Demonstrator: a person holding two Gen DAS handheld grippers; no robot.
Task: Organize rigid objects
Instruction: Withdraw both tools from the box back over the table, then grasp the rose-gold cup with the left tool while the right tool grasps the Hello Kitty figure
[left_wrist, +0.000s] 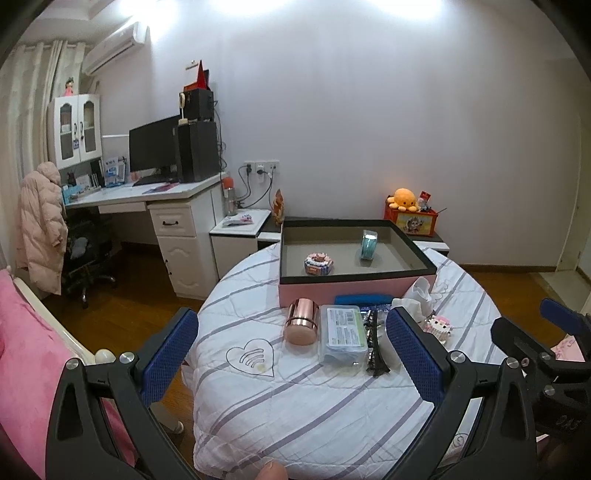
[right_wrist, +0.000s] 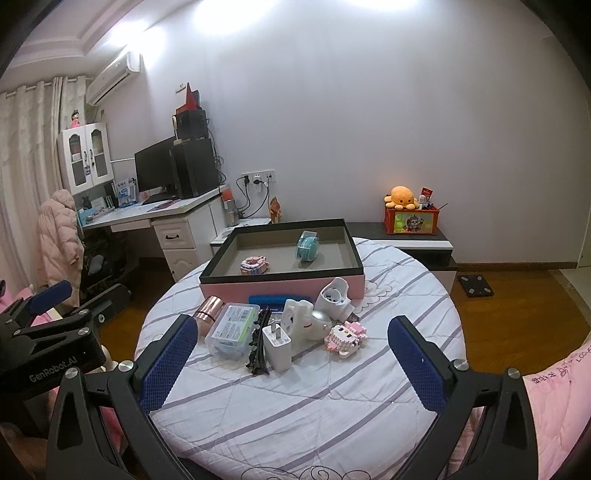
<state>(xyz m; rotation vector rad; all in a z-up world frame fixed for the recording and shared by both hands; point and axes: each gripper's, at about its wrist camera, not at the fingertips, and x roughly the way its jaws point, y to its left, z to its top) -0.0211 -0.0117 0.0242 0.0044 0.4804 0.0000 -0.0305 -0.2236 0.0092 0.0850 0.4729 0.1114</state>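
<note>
Hovering wide-jawed and empty, the left gripper (left_wrist: 291, 354) and right gripper (right_wrist: 291, 363) face clutter lying before the pink box (right_wrist: 284, 286). Take the white charger (right_wrist: 277, 347) squarely across its flat sides (two items already inside), avoiding the hair clip (right_wrist: 258, 343) alongside.

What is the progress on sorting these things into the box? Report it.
Done: teal tape roll and a pink block toy lie in the pink box. In hand: nothing; both hand-held grippers are open and empty. Left: copper tin, clear case, black hair clip, white charger, another block toy.
</note>
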